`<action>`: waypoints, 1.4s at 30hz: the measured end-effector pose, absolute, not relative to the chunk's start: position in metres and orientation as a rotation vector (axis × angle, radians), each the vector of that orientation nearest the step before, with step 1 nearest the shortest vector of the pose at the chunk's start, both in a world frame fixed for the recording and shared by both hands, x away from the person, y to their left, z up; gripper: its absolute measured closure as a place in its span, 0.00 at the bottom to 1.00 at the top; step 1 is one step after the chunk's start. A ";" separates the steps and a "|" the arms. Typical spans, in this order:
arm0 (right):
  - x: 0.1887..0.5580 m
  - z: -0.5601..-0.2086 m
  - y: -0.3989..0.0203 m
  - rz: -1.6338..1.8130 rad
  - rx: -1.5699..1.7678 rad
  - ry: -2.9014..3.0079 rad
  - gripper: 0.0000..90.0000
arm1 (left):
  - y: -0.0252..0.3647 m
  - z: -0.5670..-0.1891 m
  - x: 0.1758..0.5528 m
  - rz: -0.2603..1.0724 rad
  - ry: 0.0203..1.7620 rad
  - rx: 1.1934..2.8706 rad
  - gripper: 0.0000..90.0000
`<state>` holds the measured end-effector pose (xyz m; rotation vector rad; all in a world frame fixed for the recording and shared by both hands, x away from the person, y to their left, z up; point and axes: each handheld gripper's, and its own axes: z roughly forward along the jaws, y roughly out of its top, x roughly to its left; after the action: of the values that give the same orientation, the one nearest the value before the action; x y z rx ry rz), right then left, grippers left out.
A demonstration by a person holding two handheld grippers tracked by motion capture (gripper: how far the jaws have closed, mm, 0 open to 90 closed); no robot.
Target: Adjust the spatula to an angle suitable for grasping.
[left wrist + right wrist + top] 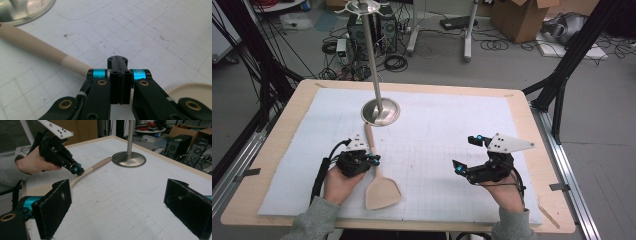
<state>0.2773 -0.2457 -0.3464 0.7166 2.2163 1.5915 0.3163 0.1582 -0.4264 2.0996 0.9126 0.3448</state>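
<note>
— While the left tongs (pixel 120 75) sit right over the wooden spatula (pixel 379 172), what stays hidden?
— Their own view hides the stretch of handle under the jaws; the handle runs off toward ten o'clock and a slice of the blade peeks in at four o'clock, cut by the frame. Whether the pads pinch the handle or only rest on it, I cannot tell.
— How do the jaws stand?
— Clenched, pad against pad, no gap. The right tongs (pixel 467 152) are released, jaws spread wide with only bare mat between them.
— Where does the spatula lie?
— Flat on the white grid mat (pixel 437 150), left of centre in the high view. Its blade points to six o'clock near the front edge; the handle reaches toward twelve o'clock, and its tip touches, or nearly touches, the round base (pixel 381 111) of the metal stand. The left tongs meet it mid-handle from the nine o'clock side. The right tongs are well apart, at three o'clock from it.
— Room to move?
— Plenty of open mat between the two tongs and beyond toward twelve and two o'clock. The bench (pixel 287 120) shows a wooden rim around the mat; the blade lies near the front rim.
</note>
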 end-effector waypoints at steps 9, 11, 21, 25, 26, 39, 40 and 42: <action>0.276 -0.346 -0.249 1.601 0.722 2.209 0.07 | 0.136 -0.430 0.311 0.331 0.877 2.195 0.99; 0.277 -0.346 -0.248 1.603 0.713 2.206 0.07 | 0.135 -0.430 0.310 0.326 0.877 2.202 0.99; 0.278 -0.347 -0.246 1.595 0.718 2.217 0.07 | 0.127 -0.432 0.306 0.373 0.854 2.287 0.99; 0.278 -0.347 -0.246 1.593 0.709 2.216 0.07 | 0.125 -0.431 0.304 0.381 0.835 2.320 0.99; 0.277 -0.346 -0.246 1.598 0.720 2.222 0.07 | 0.126 -0.430 0.303 0.379 0.831 2.328 0.99; 0.277 -0.347 -0.244 1.584 0.716 2.229 0.07 | 0.161 -0.432 0.294 0.288 0.767 2.296 0.99; 0.277 -0.348 -0.243 1.587 0.714 2.231 0.07 | 0.163 -0.432 0.293 0.286 0.762 2.297 0.99; 0.278 -0.348 -0.243 1.581 0.713 2.232 0.07 | 0.169 -0.432 0.292 0.275 0.750 2.300 0.99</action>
<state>0.2777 -0.2426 -0.3478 0.7130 2.2324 1.5811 0.2915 0.1693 -0.4321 2.2998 0.7496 0.2753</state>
